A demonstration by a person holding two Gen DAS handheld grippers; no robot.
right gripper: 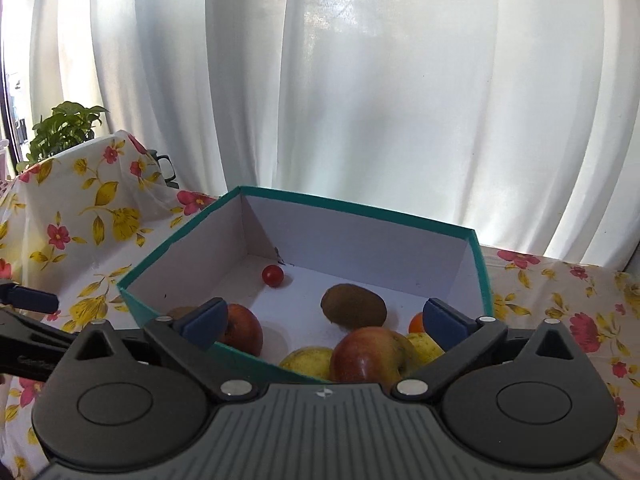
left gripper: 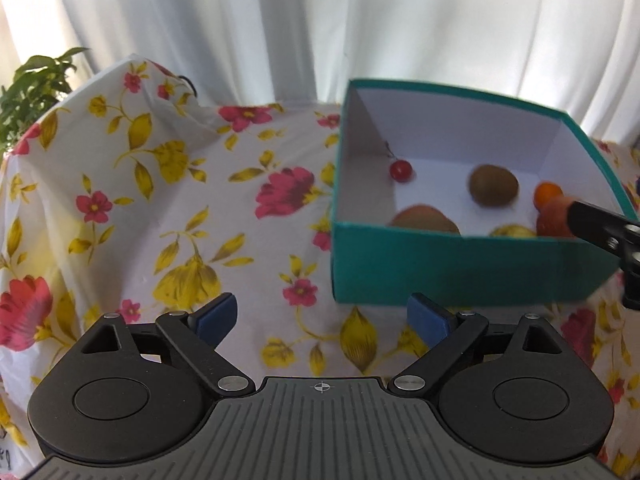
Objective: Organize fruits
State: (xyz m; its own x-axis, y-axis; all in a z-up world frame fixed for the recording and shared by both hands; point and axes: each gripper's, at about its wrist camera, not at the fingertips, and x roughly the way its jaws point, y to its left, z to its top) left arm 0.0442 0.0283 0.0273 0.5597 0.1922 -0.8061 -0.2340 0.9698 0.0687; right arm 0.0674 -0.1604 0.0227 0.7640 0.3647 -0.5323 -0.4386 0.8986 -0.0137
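Observation:
A teal box [left gripper: 460, 268] with a white inside stands on the floral tablecloth; it also shows in the right wrist view [right gripper: 168, 248]. Inside lie a cherry [right gripper: 273, 275], a kiwi [right gripper: 354, 306], red apples [right gripper: 368, 354] [right gripper: 242, 328], yellow fruits [right gripper: 306, 362] and a small orange [right gripper: 416, 323]. My right gripper [right gripper: 326, 318] is open and empty, over the box's near rim above the fruits. My left gripper [left gripper: 322, 316] is open and empty over the cloth, left of the box. The right gripper's finger [left gripper: 600, 224] shows at the box's right side.
White curtains [right gripper: 400, 100] hang behind the table. A green plant [left gripper: 36, 88] stands at the far left behind a raised fold of cloth [left gripper: 132, 92]. The floral cloth [left gripper: 200, 220] lies left of the box.

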